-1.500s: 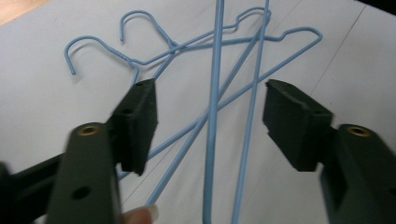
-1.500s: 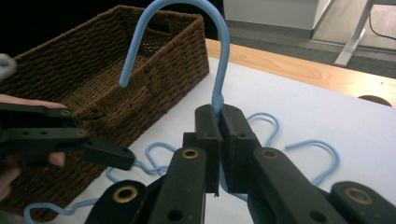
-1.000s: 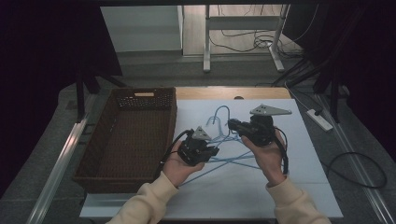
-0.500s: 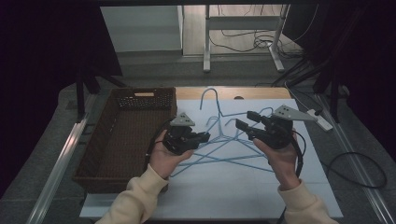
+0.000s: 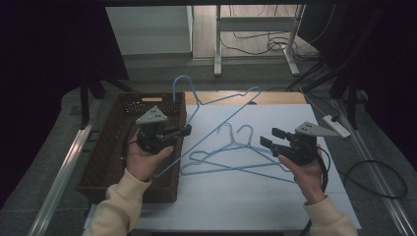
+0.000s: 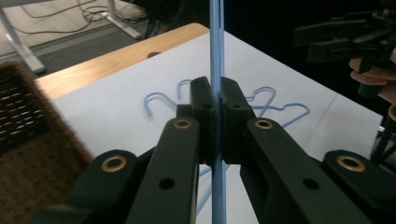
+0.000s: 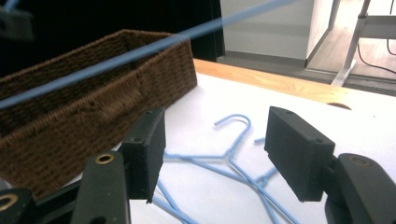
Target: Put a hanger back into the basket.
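While one blue hanger (image 5: 216,110) is held aloft, clamped in the left gripper (image 5: 183,131) fingers, the right gripper (image 5: 268,138) fingers have just been opening, empty; a swing toward nine o'clock, over the basket (image 5: 113,147), is judged next; two hangers (image 5: 231,160) are left on the worktop (image 5: 255,196).

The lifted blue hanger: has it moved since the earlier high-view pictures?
Yes. The lifted hanger, clamped in the left gripper, has swung up and left, toward the wicker basket.
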